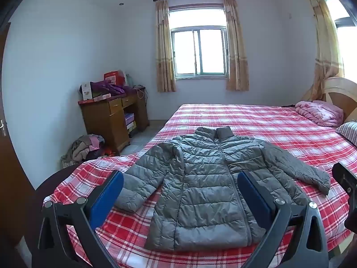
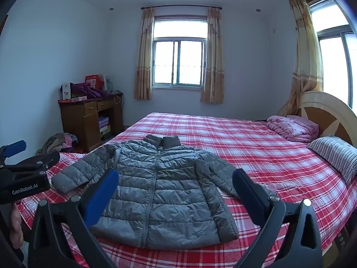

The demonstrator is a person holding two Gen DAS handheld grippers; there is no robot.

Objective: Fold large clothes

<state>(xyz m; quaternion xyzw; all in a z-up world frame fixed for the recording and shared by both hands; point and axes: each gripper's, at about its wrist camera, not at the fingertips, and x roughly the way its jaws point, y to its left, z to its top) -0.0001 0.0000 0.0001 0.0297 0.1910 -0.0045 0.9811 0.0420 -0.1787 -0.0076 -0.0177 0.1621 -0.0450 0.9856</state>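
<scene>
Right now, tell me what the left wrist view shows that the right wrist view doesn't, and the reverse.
Only the left wrist view: a door handle at the far left edge, and the right gripper's dark body at the right edge.

Only the right wrist view: the left gripper's body with its GenRobot.AI label, and a full striped pillow.

Both: the grey puffer jacket lying flat and zipped on the red plaid bed, the wooden desk, the window, and open jaws.

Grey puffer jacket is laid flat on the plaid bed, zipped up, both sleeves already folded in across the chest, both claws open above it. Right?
Not quite: the sleeves of the jacket are not folded in; both lie spread out to the sides, as the right wrist view shows. The rest holds.
</scene>
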